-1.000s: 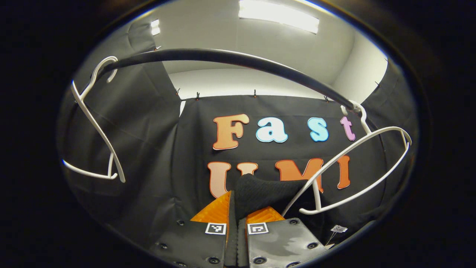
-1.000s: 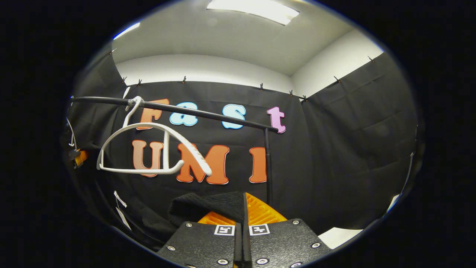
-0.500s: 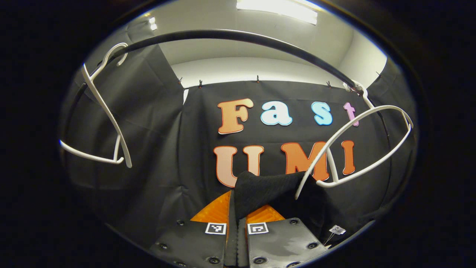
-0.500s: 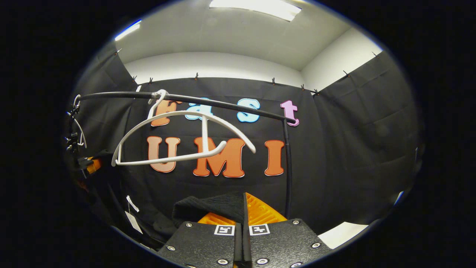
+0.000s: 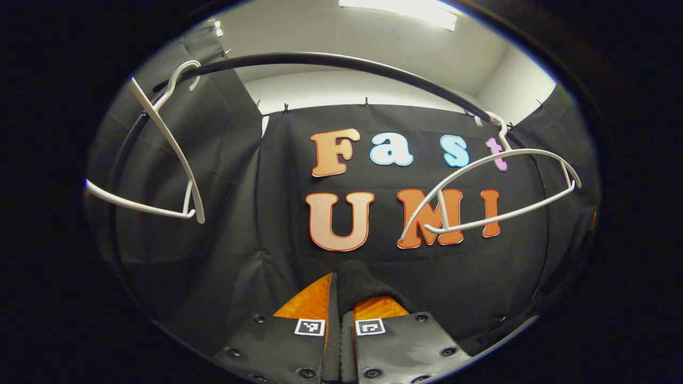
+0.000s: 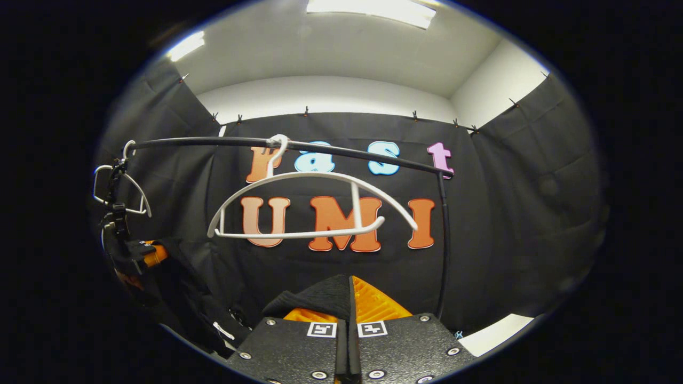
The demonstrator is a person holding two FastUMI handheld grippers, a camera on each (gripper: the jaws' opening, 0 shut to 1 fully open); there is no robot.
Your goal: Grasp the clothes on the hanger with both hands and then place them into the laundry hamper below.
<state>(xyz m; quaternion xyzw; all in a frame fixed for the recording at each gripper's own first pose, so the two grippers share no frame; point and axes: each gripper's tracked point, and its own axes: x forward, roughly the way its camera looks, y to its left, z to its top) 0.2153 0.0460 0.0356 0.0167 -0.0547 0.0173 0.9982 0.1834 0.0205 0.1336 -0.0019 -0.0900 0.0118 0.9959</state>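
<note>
1. The garment (image 5: 356,280) is black with a ribbed knit texture; it is off the hanger, and in the left gripper view a bunched fold of it rises between the fingers of the left gripper (image 5: 340,298), whose jaws are clamped on it.
2. In the right gripper view another fold of the garment (image 6: 320,296) drapes over the left finger of the right gripper (image 6: 349,301); its jaws are closed on that cloth, and more dark fabric hangs down at lower left.
3. The left gripper view shows two bare white hangers on the black rail (image 5: 331,61): the near hanger (image 5: 160,154) at left and the far hanger (image 5: 491,192) at right, tilted.
4. The right gripper view adds the rail's upright post (image 6: 442,245), and a pale patch of floor (image 6: 496,330) at lower right.
</note>
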